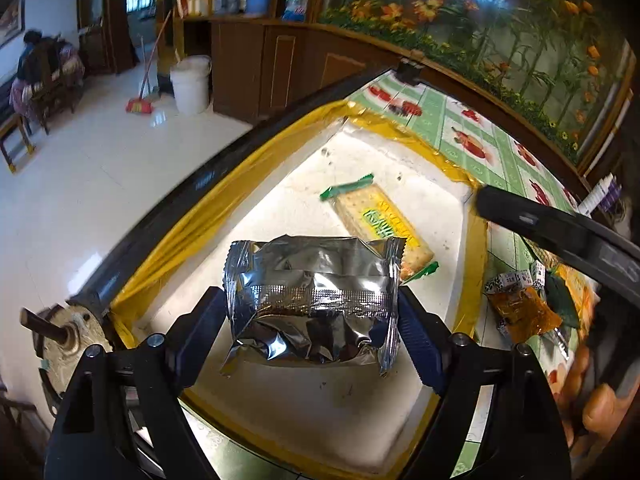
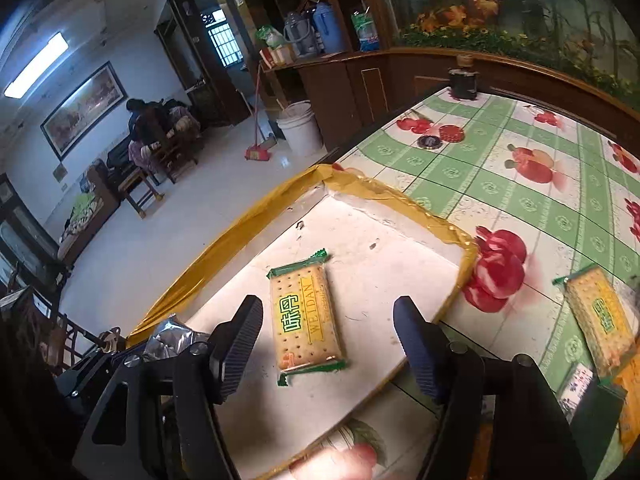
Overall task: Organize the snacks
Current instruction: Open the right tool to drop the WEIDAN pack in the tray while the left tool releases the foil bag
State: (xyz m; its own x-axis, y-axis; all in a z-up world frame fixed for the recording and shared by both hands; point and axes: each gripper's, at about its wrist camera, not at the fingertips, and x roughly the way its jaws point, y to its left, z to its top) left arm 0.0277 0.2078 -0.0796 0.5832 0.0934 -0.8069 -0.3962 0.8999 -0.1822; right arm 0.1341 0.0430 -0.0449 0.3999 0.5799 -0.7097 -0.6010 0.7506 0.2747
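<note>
A crinkled silver foil snack packet sits between the blue ribbed fingers of the left gripper over a shallow white tray edged in yellow tape; the jaws stand wide, and whether the pads still press the packet's crimped ends cannot be told from the left wrist view. At 1 o'clock from the packet, a clear-wrapped rectangular cracker pack with green ends and yellow-green lettering lies flat on the tray floor, its near end hidden behind the foil. The right wrist view shows the same cracker pack lying between and just beyond the spread, empty fingers of the right gripper, touching neither. That gripper's dark arm crosses the left wrist view at 3 o'clock, over the tray's right rim. Beyond that rim, on a green-and-white checked tablecloth printed with red fruit, a loose pile waits: an orange plastic sachet, small black-and-white wrapped sweets and, seen from the right wrist, a second cracker pack. At 12 o'clock on the cloth stands a small dark lidded pot. Off the table, at 10 o'clock, a white plastic bucket and a red-headed broom stand on the pale tiled floor by a brown wooden cabinet, and a person sits on a wooden chair at the far wall.
</note>
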